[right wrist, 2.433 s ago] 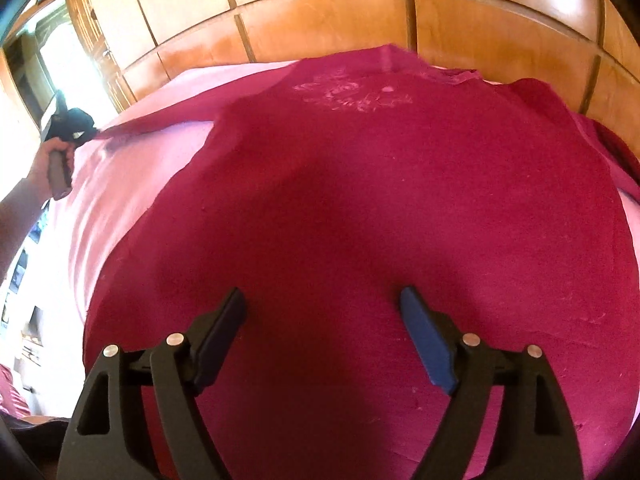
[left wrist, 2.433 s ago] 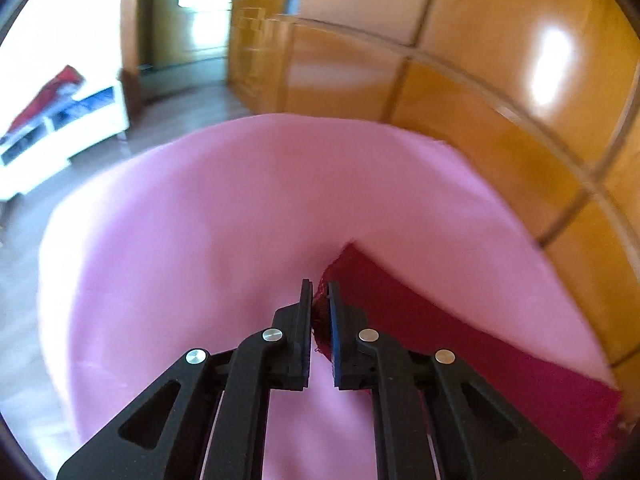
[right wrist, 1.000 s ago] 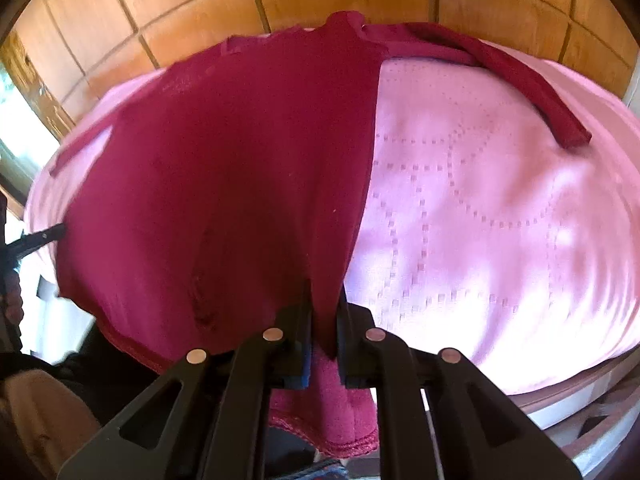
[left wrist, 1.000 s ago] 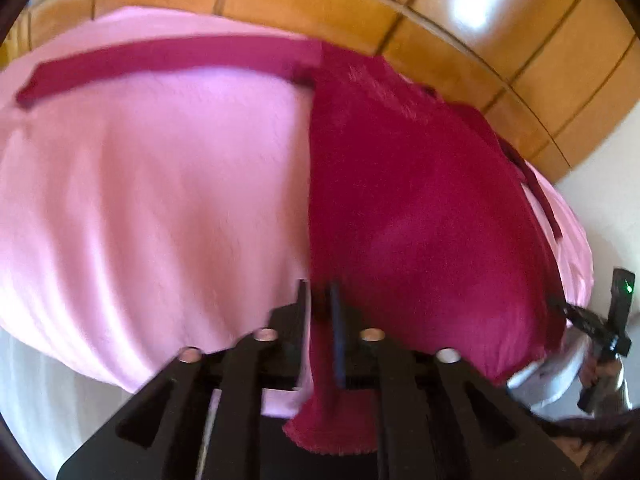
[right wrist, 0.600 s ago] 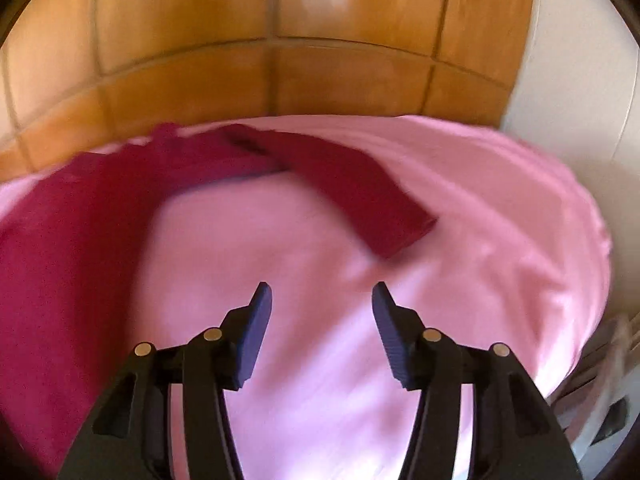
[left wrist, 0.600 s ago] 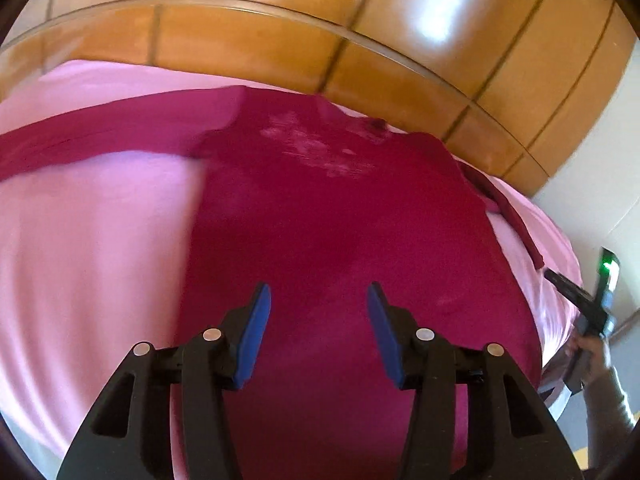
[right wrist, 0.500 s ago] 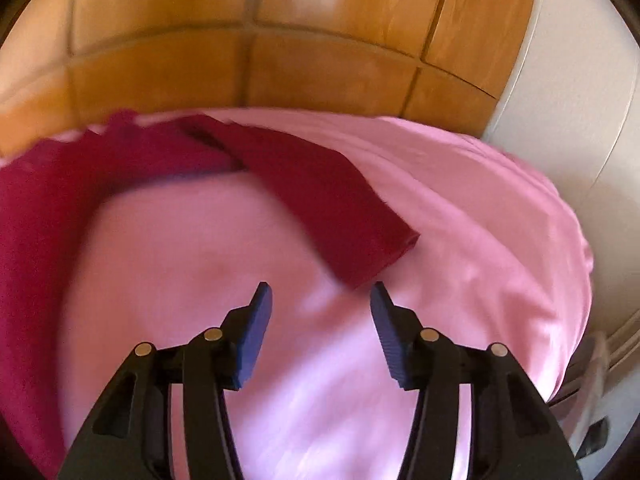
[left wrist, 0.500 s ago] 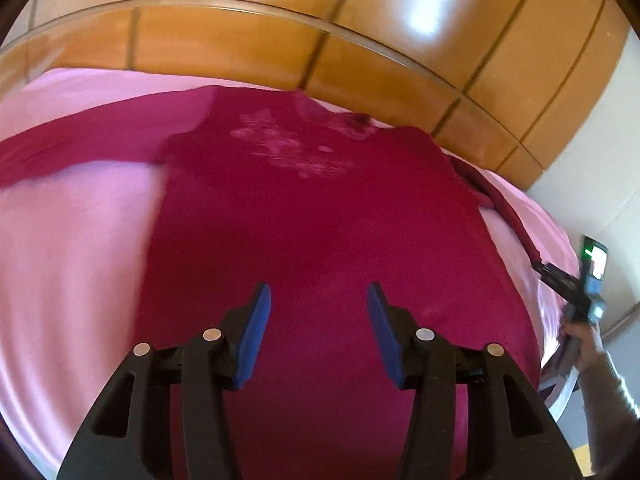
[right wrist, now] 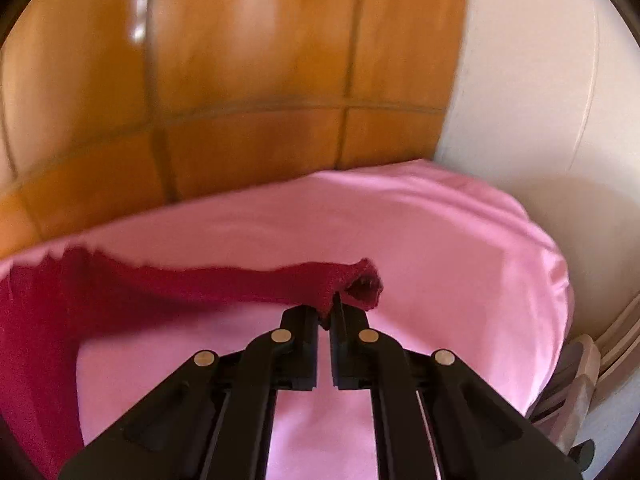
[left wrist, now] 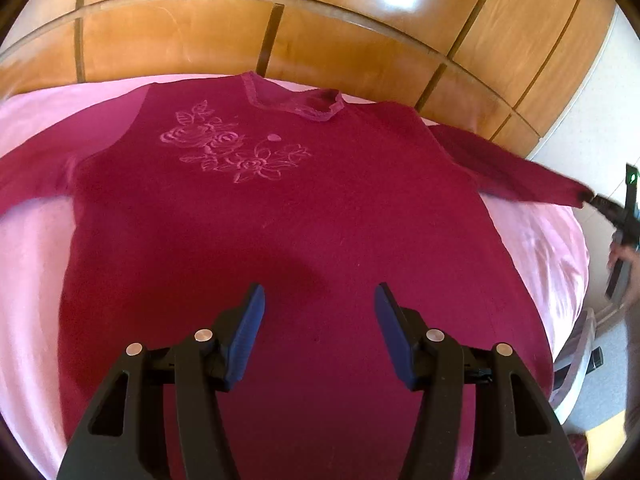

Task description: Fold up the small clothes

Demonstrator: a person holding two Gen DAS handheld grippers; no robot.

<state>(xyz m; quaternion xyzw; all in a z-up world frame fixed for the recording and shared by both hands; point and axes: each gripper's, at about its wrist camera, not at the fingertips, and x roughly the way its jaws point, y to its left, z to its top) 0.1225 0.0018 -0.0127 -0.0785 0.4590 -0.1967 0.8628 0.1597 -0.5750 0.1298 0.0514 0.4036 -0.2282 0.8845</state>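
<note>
The crimson sweater [left wrist: 304, 240] lies flat, front up, on the pink bed [left wrist: 28, 264] — directly beneath the left tool [left wrist: 319, 308], whose jaws have just been opening, nothing between them. The right tool [right wrist: 325, 312] pinches the sleeve cuff [right wrist: 356, 280], lifted off the bedding. A wooden headboard [left wrist: 320, 40] rises beyond both tools.

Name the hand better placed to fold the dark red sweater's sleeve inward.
Right. The right gripper is shut on the sleeve cuff, while the left gripper hangs open over the dark red sweater, gripping nothing.
</note>
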